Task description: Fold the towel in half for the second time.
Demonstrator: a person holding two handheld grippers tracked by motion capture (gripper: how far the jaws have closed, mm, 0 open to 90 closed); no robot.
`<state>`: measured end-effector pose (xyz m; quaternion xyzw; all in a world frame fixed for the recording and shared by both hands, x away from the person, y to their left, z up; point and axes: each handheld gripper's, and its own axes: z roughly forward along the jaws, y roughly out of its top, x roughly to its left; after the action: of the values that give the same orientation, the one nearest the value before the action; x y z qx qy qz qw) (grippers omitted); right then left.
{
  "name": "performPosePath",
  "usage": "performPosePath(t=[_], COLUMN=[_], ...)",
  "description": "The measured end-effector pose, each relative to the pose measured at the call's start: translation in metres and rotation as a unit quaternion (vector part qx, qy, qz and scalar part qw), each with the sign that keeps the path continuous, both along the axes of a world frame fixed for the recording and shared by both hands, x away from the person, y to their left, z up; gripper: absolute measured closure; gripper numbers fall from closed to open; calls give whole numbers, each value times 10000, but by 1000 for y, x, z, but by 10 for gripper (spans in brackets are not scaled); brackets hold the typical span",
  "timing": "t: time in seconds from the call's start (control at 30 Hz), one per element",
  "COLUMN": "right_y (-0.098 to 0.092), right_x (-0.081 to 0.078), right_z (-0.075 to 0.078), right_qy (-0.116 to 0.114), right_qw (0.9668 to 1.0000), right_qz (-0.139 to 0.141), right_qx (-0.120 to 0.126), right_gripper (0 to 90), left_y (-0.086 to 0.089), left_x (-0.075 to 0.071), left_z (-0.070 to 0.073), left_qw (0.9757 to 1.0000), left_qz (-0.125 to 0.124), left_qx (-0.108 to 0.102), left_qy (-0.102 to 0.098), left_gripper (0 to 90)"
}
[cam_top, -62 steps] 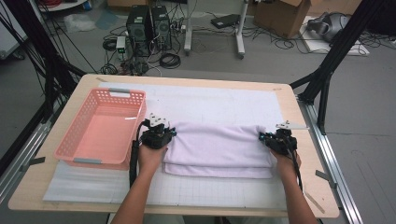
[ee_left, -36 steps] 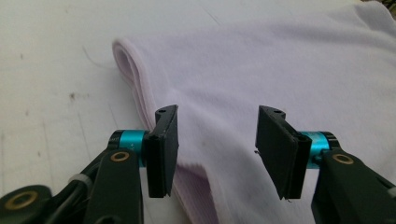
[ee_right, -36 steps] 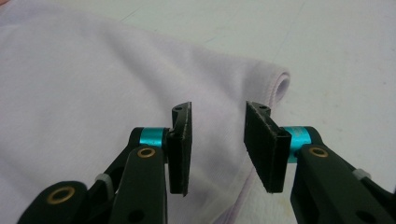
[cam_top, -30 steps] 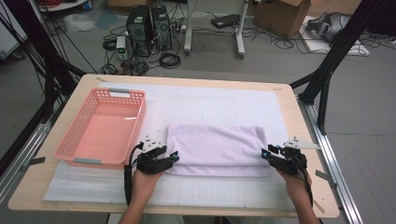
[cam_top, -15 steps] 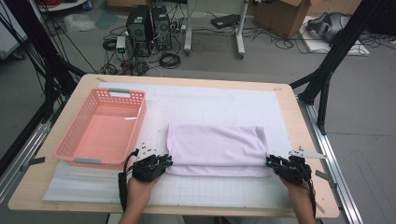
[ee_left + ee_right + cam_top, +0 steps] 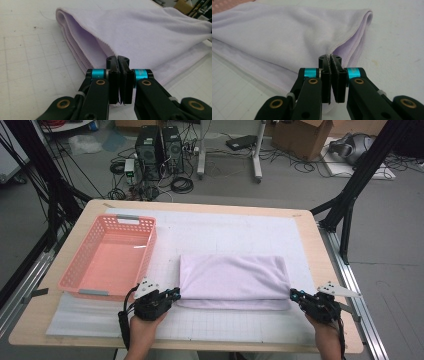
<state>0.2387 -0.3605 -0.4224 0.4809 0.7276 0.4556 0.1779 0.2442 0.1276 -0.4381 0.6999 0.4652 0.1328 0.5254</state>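
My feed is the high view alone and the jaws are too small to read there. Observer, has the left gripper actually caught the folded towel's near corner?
Observer: Yes. In the left gripper view the left gripper is shut with the lavender towel hem pinched between its jaws.
Operator: And the right one?
Observer: The right gripper is likewise shut on a stitched towel edge at its corner.
Operator: Did each catch every layer?
Observer: Not on the left: a lower layer lies flat on the gridded mat beneath the jaws.

The high view is looking down from above; both gripper views are sitting close, sharing the folded lavender towel (image 6: 234, 276).
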Motion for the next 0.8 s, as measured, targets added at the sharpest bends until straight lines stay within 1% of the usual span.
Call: performPosePath(t=[0.03,0.07,0.1,0.13,0.17,0.2,0.23,0.27,0.3,0.33,0.37,0.4,0.43,0.47,0.5,0.53,0.57,0.6,0.63,0.67,0.7,0.73,0.77,0.8], right_y=[0,-1,0,0,1,1,0,1,2,3,5,6,6,7,8,11,14,17,20,21,20,16,12,9], right_x=[-3,-5,-8,-11,-12,-13,-13,-13,-14,-14,-15,-16,-17,-16,-14,-11,-6,-2,2,5,7,8,7,6], right_z=[1,1,0,-1,-3,-6,-8,-9,-10,-9,-7,-4,-1,2,2,1,-3,-7,-12,-17,-21,-24,-24,-22], right_qy=[36,56,110,157,185,266,372,413,422,376,246,54,-170,-370,-438,-400,-323,-237,-117,3,160,257,236,223], right_qw=[10000,10000,9999,9998,9997,9994,9990,9987,9982,9976,9971,9974,9972,9969,9974,9979,9979,9978,9976,9970,9962,9954,9964,9962], right_qz=[-13,-18,-44,-51,-67,-76,-72,-58,-66,-116,-177,-174,-166,-129,-27,105,249,322,320,226,132,97,48,-13], right_qx=[35,9,-15,-67,-154,-227,-228,-284,-415,-562,-695,-701,-710,-683,-579,-504,-504,-535,-602,-736,-851,-915,-818,-846], right_gripper=[870,872,872,872,872,871,865,846,795,726,683,670,667,704,734,775,803,814,825,826,830,836,834,827], left_y=[1,1,1,1,1,1,1,2,1,1,1,1,1,2,2,2,2,2,3,3,3,3,3,3], left_x=[-2,-2,-6,-9,-9,-12,-14,-15,-16,-16,-17,-17,-17,-17,-17,-16,-16,-16,-16,-16,-16,-16,-16,-16], left_z=[0,0,0,1,1,0,-1,-2,-3,-3,-1,-1,-1,1,0,0,0,-1,0,0,0,0,0,0], left_qw=[10000,10000,10000,10000,10000,10000,9999,9999,9999,9999,9999,9999,9999,9997,9996,9996,9996,9996,9996,9996,9995,9995,9995,9994], left_qz=[-20,-20,-40,-60,-60,-40,-46,-58,-55,-55,48,92,92,116,106,67,63,54,39,36,26,-5,-5,-13], left_qx=[-9,-9,-9,47,47,79,85,89,108,108,106,86,86,111,110,104,107,96,97,90,91,123,123,130], left_qy=[1,1,1,10,10,28,41,62,40,40,-8,-60,-60,-193,-217,-234,-251,-249,-263,-279,-293,-307,-307,-316], left_gripper=[870,869,869,869,869,869,869,867,853,786,680,630,629,626,626,627,625,619,611,601,588,582,569,554])
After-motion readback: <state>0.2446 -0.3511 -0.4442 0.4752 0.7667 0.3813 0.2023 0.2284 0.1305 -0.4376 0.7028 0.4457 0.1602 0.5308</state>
